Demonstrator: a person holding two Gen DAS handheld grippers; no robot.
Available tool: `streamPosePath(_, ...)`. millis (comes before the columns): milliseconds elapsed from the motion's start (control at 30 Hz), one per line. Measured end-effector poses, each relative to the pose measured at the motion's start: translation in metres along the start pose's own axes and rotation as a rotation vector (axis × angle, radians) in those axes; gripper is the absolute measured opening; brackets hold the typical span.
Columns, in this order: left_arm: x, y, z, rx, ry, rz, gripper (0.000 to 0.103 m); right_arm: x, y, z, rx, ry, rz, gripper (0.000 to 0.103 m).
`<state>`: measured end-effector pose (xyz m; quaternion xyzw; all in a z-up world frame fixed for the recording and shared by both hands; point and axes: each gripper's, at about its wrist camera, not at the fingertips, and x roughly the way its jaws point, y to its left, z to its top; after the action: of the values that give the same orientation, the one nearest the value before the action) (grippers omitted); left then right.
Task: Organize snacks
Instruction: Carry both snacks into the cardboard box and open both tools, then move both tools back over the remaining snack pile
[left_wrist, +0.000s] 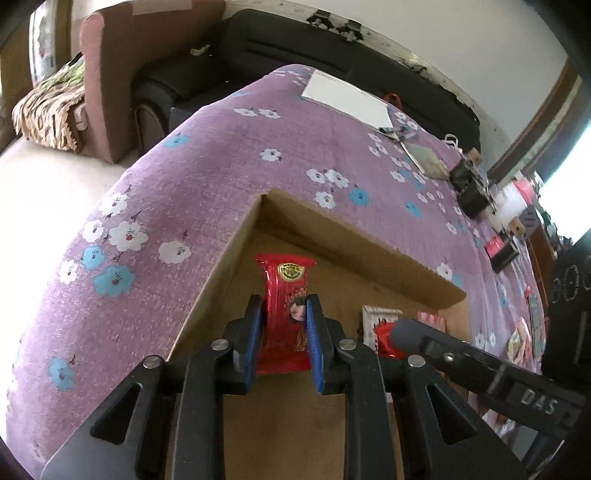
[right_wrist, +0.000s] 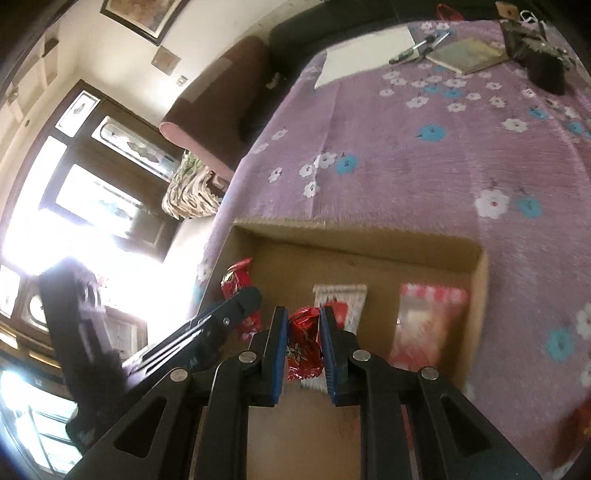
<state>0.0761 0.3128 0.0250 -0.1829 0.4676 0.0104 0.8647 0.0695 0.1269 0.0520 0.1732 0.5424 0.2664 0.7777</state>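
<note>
Table (left_wrist: 221, 155) w/ box (left_wrist: 354, 236): red packs (left_wrist: 282, 332) (right_wrist: 303, 347) are being clamped by both hand-held grippers (left_wrist: 283, 343) (right_wrist: 303, 350); collision or mid-air slip is being risked.

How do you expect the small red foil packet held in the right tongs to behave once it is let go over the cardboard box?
The red foil packet looks crinkled and thin, so it is probably light and floppy, likely dropping flat rather than rolling. Its glossy wrapper may be slippery against the right tongs, which pinch it from both sides. It hangs above the cardboard box, so it should probably land inside.
</note>
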Motion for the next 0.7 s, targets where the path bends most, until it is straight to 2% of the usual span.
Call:
streamPosePath(133,-0.005,0.005,0.001,-0.032,0.0,-0.029,0.021,0.013,0.0,0.01,0.027,0.015,0.013,0.021)
streamPosePath(267,-0.016,0.01,-0.002,-0.054,-0.007,-0.034,0.021,0.008,0.0,0.011,0.029,-0.004,0.005,0.022)
streamPosePath(433,-0.042,0.01,-0.016,-0.073,-0.036,-0.062,0.021,-0.028,-0.002,0.0,0.003,-0.063,0.008,0.022)
streamPosePath(633,-0.086,-0.016,-0.05,-0.038,-0.076,-0.127,0.021,-0.083,-0.01,-0.04,-0.066,-0.124,-0.02,0.024)
streamPosePath(700,-0.099,-0.026,-0.065,-0.036,-0.086,-0.147,0.032,-0.104,-0.015,-0.059,-0.102,-0.147,-0.032,0.025)
